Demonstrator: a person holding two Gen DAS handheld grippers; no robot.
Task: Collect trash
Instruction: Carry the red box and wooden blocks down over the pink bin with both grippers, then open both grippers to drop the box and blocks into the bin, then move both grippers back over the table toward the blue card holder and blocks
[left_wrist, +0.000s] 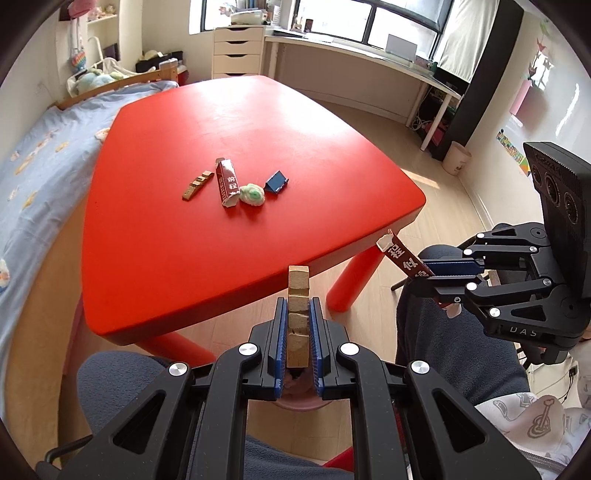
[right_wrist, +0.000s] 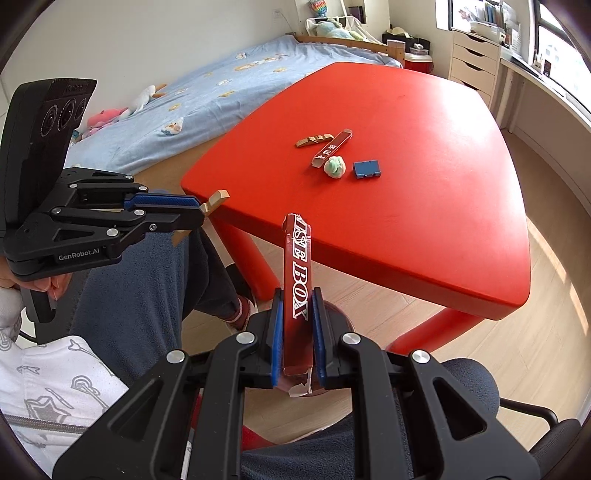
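My left gripper (left_wrist: 298, 306) is shut on a tan cardboard strip (left_wrist: 297, 291) that stands upright between the blue pads, just off the near edge of the red table (left_wrist: 229, 122). To its right, my right gripper (left_wrist: 423, 277) is shut on a dark red printed carton (left_wrist: 400, 256). In the right wrist view that gripper (right_wrist: 297, 295) clamps the same carton (right_wrist: 298, 258), and the left gripper (right_wrist: 201, 213) holds its strip (right_wrist: 218, 196). On the table lie another tan strip (left_wrist: 197, 184), a second red carton (left_wrist: 227, 182), a white-green crumpled wad (left_wrist: 252, 194) and a small blue box (left_wrist: 277, 182).
A bed with a blue sheet (left_wrist: 40, 166) runs along the table's left side. White drawers (left_wrist: 238, 51) and a desk under the window stand behind it. A pale waste bin (left_wrist: 456, 158) sits by the right wall. A person's legs in dark trousers (right_wrist: 147, 280) are below both grippers.
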